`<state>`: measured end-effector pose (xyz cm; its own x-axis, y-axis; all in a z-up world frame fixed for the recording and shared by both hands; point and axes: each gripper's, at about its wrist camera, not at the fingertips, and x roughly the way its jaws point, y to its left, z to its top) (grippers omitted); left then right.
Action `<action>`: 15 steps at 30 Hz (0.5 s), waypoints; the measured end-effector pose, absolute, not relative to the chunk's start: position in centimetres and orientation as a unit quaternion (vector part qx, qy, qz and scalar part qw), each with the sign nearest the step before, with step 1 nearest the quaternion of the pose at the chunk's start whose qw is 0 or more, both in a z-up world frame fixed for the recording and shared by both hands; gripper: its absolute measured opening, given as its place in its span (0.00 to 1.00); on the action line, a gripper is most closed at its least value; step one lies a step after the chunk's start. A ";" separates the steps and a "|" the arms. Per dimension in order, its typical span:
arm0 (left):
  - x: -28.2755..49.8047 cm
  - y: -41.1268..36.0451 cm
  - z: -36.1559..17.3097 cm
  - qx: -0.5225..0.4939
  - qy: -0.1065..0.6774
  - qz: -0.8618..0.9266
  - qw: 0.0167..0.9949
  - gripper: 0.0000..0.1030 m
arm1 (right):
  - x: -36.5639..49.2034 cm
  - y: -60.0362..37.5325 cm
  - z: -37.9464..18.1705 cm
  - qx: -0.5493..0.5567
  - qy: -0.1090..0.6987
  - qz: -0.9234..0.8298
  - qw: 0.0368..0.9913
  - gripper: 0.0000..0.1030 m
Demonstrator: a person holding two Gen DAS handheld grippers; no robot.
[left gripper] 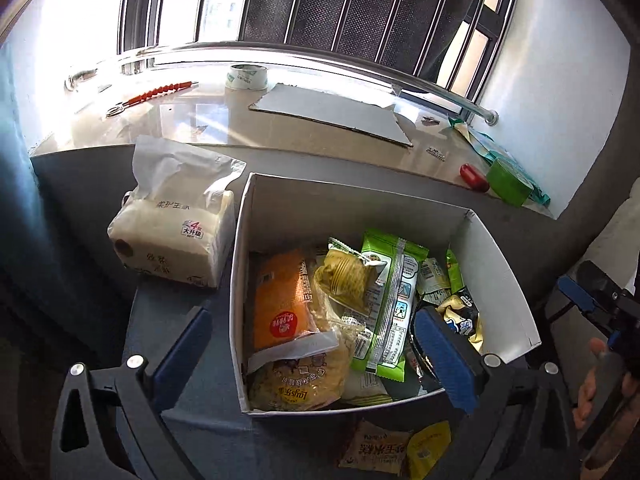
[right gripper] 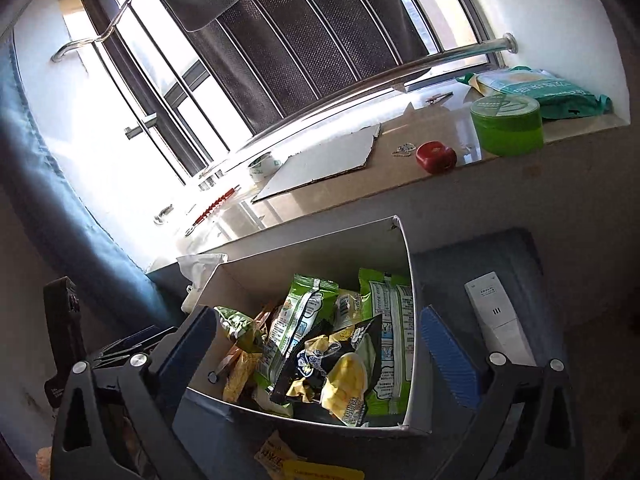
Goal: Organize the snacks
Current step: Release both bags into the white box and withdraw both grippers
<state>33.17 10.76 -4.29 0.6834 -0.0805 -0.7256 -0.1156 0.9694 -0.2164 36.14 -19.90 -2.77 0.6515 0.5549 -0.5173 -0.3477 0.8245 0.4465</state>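
A white cardboard box [left gripper: 352, 204] stands on a grey-blue surface and holds several snack packets: an orange pack [left gripper: 282, 300], a green pack [left gripper: 390, 300], a yellow pack [left gripper: 304, 380] and a black-and-yellow packet [right gripper: 336, 368]. My left gripper [left gripper: 316, 354] is open and empty over the box's near edge. My right gripper [right gripper: 320, 344] is open and empty, its fingers straddling the box [right gripper: 416, 280]. Two snack packets [left gripper: 396, 450] lie outside the box, in front of it, and show in the right wrist view [right gripper: 296, 462].
A tissue pack [left gripper: 172, 220] sits left of the box. A white remote [right gripper: 500, 320] lies right of it. The windowsill behind holds cardboard [left gripper: 332, 114], a tape roll [left gripper: 246, 76], a red case [right gripper: 436, 156], a green tub [right gripper: 506, 124] and a bag [right gripper: 548, 88].
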 end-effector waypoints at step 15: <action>19.6 7.2 -0.8 -0.073 0.325 -0.045 0.942 1.00 | 26.2 -19.7 0.2 0.108 0.273 0.321 0.901 1.00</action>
<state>19.59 7.15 -0.77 0.7842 -0.1330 -0.6061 0.0380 0.9852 -0.1670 26.17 -19.67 0.18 0.6454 0.6365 -0.4222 -0.5181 0.7710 0.3704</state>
